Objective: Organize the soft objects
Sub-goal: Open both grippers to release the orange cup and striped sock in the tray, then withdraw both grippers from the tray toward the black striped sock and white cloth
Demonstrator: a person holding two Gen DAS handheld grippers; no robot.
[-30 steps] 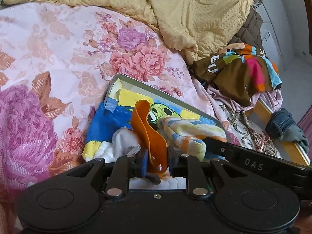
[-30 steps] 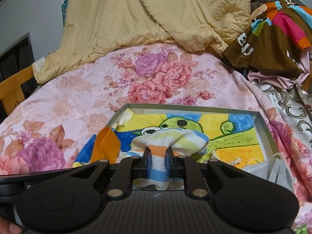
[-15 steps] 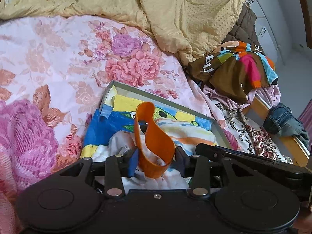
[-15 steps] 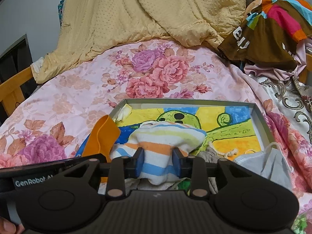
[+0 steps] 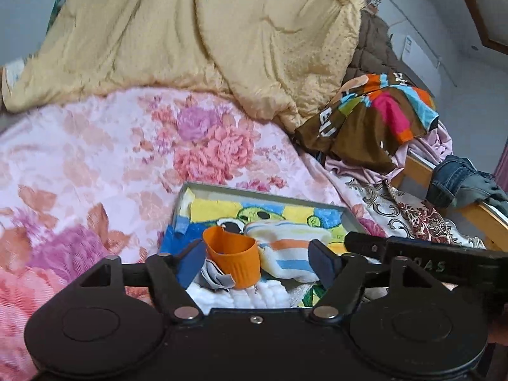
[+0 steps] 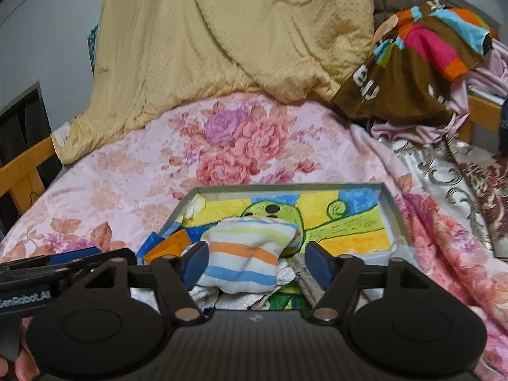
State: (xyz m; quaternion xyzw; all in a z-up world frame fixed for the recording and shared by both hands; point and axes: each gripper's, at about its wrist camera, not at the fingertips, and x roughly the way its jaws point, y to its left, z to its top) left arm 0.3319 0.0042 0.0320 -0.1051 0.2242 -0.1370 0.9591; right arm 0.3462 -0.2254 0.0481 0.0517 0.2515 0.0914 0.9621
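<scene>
A shallow grey box [image 5: 260,193] [image 6: 389,212] with a green cartoon picture inside lies on the flowered bedspread. In it rest an orange soft cup [image 5: 233,260] [image 6: 168,247], a striped cloth bundle [image 5: 285,250] [image 6: 244,254] and white and grey cloth pieces [image 5: 247,298] [image 6: 304,273]. My left gripper [image 5: 258,262] is open, its jaws wide on either side of the orange cup and striped bundle, touching neither. My right gripper [image 6: 255,265] is open around the striped bundle, which lies loose in the box.
A yellow quilt [image 5: 206,38] [image 6: 238,31] is heaped at the back of the bed. A brown multicoloured garment [image 5: 371,117] [image 6: 422,63] and other clothes lie at the right, jeans [image 5: 457,181] on the wooden bed frame [image 5: 476,216]. The flowered bedspread [image 6: 127,174] stretches left.
Both grippers opened: the left let go of the orange cup, the right let go of the striped bundle. Both items now rest in the box and both grippers have drawn back a little.
</scene>
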